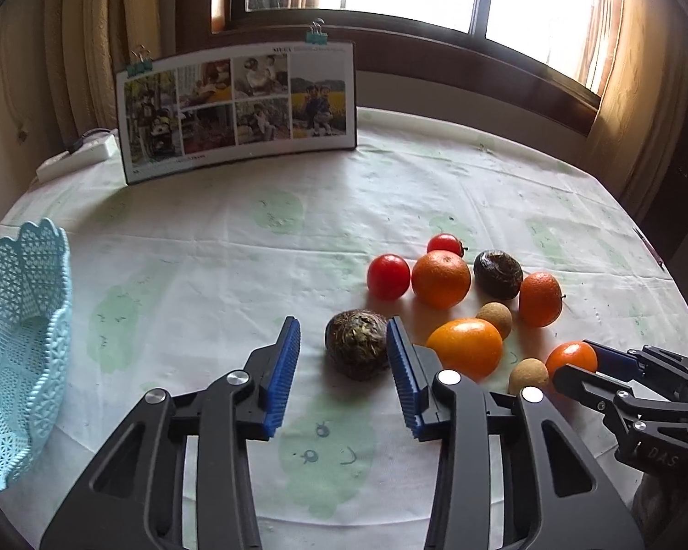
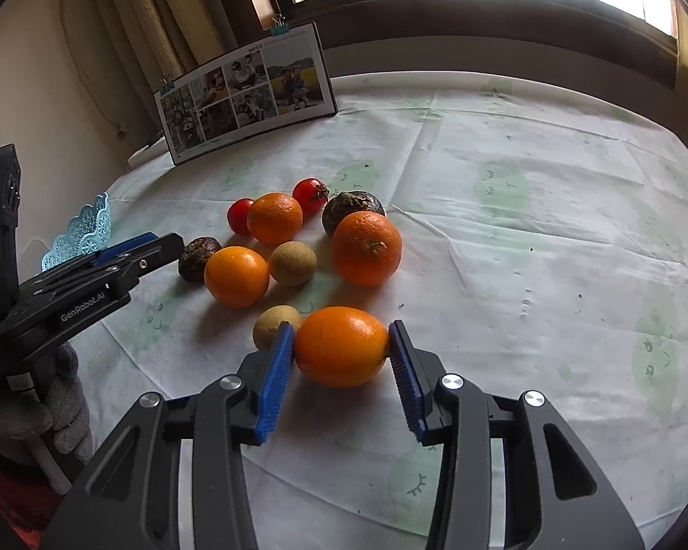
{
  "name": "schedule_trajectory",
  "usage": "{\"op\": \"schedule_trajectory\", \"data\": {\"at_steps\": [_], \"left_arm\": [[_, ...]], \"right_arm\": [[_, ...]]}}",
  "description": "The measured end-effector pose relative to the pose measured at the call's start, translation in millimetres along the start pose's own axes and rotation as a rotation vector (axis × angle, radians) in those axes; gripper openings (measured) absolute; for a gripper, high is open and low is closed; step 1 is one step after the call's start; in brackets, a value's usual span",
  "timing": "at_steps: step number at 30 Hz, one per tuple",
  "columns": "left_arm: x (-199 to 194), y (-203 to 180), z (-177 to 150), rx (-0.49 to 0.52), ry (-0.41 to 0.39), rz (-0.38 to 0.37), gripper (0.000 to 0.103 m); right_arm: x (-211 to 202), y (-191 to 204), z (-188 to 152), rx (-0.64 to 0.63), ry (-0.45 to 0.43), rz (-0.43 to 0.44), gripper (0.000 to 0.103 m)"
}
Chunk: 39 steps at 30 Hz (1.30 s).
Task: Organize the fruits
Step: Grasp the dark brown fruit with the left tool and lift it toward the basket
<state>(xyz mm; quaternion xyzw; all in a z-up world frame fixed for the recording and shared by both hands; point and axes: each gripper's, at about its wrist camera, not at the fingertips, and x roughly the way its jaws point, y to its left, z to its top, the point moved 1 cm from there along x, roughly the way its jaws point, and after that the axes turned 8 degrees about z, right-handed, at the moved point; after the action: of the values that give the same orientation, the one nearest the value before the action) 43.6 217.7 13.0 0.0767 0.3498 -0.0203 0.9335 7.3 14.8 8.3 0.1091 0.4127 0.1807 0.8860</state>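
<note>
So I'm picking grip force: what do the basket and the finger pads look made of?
The basket looks like moulded plastic, pale blue and slightly glossy, with a pierced lace pattern and scalloped rim. The finger pads look like blue rubber or soft plastic, matte and finely ribbed; which one is unclear.

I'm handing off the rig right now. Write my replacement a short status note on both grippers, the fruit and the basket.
Left hand-held gripper: open, straddling a dark brown fruit on the tablecloth, not yet closed.
Right hand-held gripper: pads touching both sides of an orange; it appears to rest on the cloth, not yet lifted.
The other fruit lies clustered on the table: oranges, two tomatoes, small tan fruits, another dark fruit.
Blue basket: at far left; no fruit visible in it.
Left: move all the fruit.
</note>
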Motion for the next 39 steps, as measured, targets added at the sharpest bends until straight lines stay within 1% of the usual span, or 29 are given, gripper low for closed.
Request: {"op": "schedule_trajectory", "data": {"at_steps": [3, 6, 11, 16, 19, 25, 28, 32, 35, 39], "left_arm": [[-9, 5, 1, -0.006, -0.023, 0.011, 0.04], [-10, 10, 1, -0.012, -0.023, 0.011, 0.041], [-3, 8, 0, -0.008, 0.01, -0.01, 0.041], [9, 1, -2, 0.006, 0.057, -0.037, 0.043], [17, -4, -2, 0.016, 0.083, -0.042, 0.051], [33, -9, -2, 0.023, 0.127, -0.066, 0.051], [30, -9, -2, 0.021, 0.119, -0.083, 0.043], [21, -3, -1, 0.014, 0.091, -0.064, 0.043], [6, 3, 0, 0.005, 0.046, -0.048, 0.043], [-19, 19, 3, -0.021, -0.03, -0.003, 0.043]], "right_arm": [[-4, -2, 1, 0.018, -0.012, -0.011, 0.043], [-12, -4, 2, 0.038, -0.04, -0.018, 0.043], [-22, -4, 5, 0.052, -0.075, -0.023, 0.043], [-26, -2, 5, 0.051, -0.082, -0.02, 0.043], [-27, -1, 5, 0.051, -0.083, -0.018, 0.043], [-28, 1, 4, 0.051, -0.083, -0.018, 0.043], [-28, 3, 4, 0.05, -0.084, -0.02, 0.043], [-30, 9, 7, 0.042, -0.092, -0.02, 0.043], [-31, 17, 10, 0.03, -0.098, -0.019, 0.043], [-30, 29, 15, 0.008, -0.101, -0.012, 0.043]]}}
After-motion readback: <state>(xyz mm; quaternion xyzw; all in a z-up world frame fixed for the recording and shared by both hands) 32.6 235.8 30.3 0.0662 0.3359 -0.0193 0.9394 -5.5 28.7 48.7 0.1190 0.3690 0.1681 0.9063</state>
